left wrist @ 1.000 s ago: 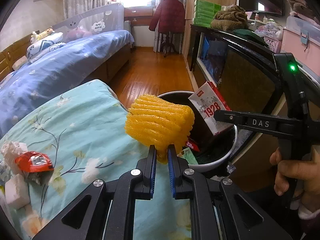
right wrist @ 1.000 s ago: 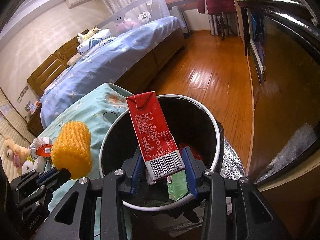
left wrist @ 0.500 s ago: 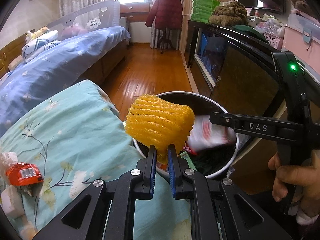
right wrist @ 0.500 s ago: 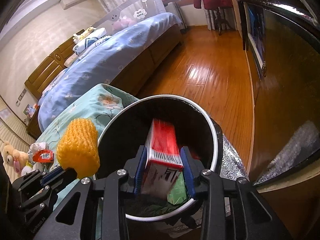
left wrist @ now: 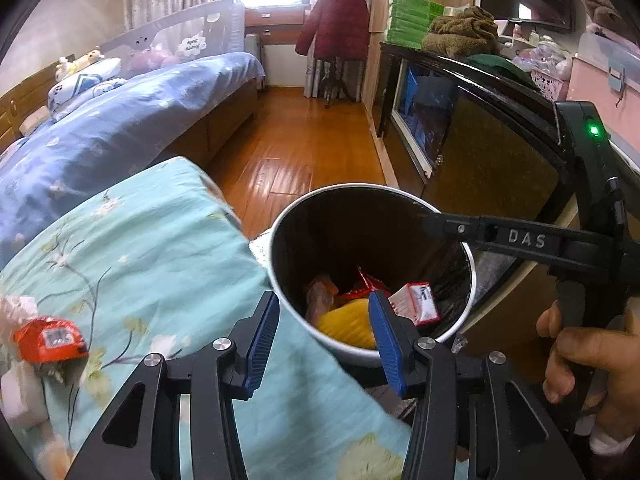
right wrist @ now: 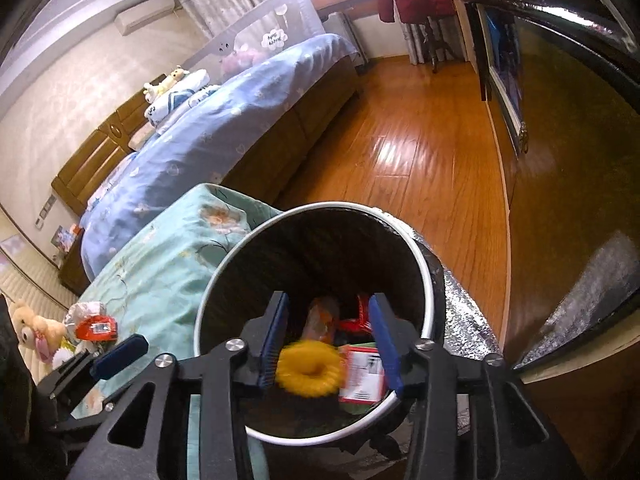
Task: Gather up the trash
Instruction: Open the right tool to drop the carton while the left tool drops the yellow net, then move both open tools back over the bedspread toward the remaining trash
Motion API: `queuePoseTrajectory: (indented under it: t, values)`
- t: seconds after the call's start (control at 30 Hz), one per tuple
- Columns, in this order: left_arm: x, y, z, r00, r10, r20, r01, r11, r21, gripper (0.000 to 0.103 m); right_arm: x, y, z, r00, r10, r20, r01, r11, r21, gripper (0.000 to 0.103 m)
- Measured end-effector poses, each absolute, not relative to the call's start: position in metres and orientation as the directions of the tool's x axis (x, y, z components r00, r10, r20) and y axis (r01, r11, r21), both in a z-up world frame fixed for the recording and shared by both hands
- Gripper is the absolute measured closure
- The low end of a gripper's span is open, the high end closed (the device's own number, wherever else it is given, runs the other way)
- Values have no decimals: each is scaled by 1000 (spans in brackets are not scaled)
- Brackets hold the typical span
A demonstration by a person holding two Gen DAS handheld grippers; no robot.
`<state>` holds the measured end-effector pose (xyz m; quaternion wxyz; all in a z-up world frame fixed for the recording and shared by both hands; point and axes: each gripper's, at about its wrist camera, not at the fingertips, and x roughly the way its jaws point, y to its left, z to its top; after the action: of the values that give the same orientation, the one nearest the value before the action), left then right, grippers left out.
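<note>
Left gripper (left wrist: 324,332): black angular frame with triangular cut-outs, silver round screw heads at the joints, and blue ribbed pads (left wrist: 262,336) lining both fingers. Right gripper (right wrist: 328,344): same build, black frame, silver screws, blue ribbed pads (right wrist: 384,340). Seen from the left, its black body carries white lettering "DAS" and a lit green indicator lamp. Right hand (left wrist: 588,364): bare skin, with a white cuff edge and dark red sleeve at the wrist.

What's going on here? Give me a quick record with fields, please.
Place: bedroom, beside a bed with a teal floral cover
Bin: white-rimmed trash can, partly filled
In bin: yellow foam net, red-and-white carton, wrappers
Left tool: open, empty, at the bin's rim
Right tool: open, empty, above the bin
Left on bed: red wrapper, white scraps
</note>
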<state>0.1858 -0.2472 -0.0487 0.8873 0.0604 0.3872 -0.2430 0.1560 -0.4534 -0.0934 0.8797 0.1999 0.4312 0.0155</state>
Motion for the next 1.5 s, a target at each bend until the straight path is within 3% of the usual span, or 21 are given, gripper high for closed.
queuePoseTrajectory:
  t: [0.03,0.2,0.27,0.53,0.7,1.5]
  values:
    - [182,-243,-48,585,-383,-715,470,878,-85,57,155,-451,-92,631,204,-748,142,918,370,57]
    - [161,-220,-47,607,-370,-703,429,898,-101,54,144,-431,-85,649,241,-722,103,912,396,33]
    - [151,-210,-46,616,-362,-700,410,906,-107,52,139,-420,-83,654,256,-712,78,913,400,28]
    - [111,-162,-48,649,-314,-693,300,943,-147,49,123,-365,-80,636,345,-690,-33,906,423,22]
    - [91,-134,-45,667,-280,-691,241,958,-155,49,117,-333,-81,613,389,-688,-93,900,427,13]
    - [20,-33,-38,713,-114,-692,-45,977,-208,47,115,-225,-93,494,510,-704,-270,860,433,11]
